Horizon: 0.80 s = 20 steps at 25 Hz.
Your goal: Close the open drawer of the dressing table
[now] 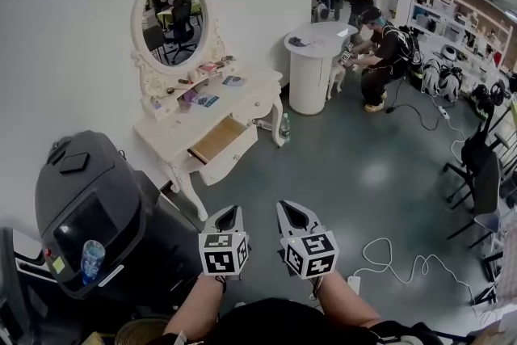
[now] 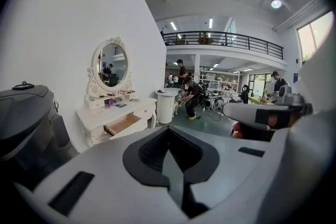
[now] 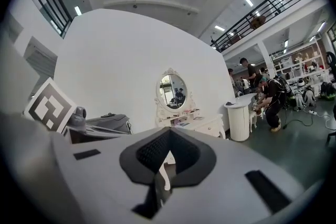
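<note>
Drawer [image 1: 220, 140]: stood open, well apart from both.
Left gripper [image 1: 229, 214], right gripper [image 1: 292, 212]: jaws were together, empty.
Risk: a push off-centre could jam it.

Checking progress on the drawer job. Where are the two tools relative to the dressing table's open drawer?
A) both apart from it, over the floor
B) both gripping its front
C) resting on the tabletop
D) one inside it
A: the head view shows the left tool and right tool over the floor, apart from the open drawer, jaws together on nothing.
</note>
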### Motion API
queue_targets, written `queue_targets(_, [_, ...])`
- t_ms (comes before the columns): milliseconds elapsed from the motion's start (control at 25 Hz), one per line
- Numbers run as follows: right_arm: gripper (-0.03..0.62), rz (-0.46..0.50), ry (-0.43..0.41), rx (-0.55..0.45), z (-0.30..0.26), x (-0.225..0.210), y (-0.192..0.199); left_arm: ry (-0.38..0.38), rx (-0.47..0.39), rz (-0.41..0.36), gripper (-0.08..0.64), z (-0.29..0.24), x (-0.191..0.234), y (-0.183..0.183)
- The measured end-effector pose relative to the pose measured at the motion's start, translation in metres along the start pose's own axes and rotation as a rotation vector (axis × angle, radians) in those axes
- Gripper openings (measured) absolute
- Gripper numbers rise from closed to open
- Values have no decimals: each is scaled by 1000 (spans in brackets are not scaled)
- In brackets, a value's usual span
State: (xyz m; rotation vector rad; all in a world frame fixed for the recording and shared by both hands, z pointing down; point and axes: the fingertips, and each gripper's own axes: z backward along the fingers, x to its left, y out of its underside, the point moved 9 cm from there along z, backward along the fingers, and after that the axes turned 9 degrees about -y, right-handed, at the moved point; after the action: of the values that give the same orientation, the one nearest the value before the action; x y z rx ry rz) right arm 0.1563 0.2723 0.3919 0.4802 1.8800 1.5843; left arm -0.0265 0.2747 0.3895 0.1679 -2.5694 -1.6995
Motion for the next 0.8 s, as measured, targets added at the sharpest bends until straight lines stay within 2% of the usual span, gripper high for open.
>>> queue_targets(280, [9,-11,-6,26,24,-29,10,-13,14,12,8,-4,-36,10])
queue_targets(440, [9,-34,-11,27,27,-40,12,-18,25,-6,8,-8,-48,11])
queue_targets(800, [9,-23,-29,57,-5,-58,14,-33,45,8,8,-42,-37,8])
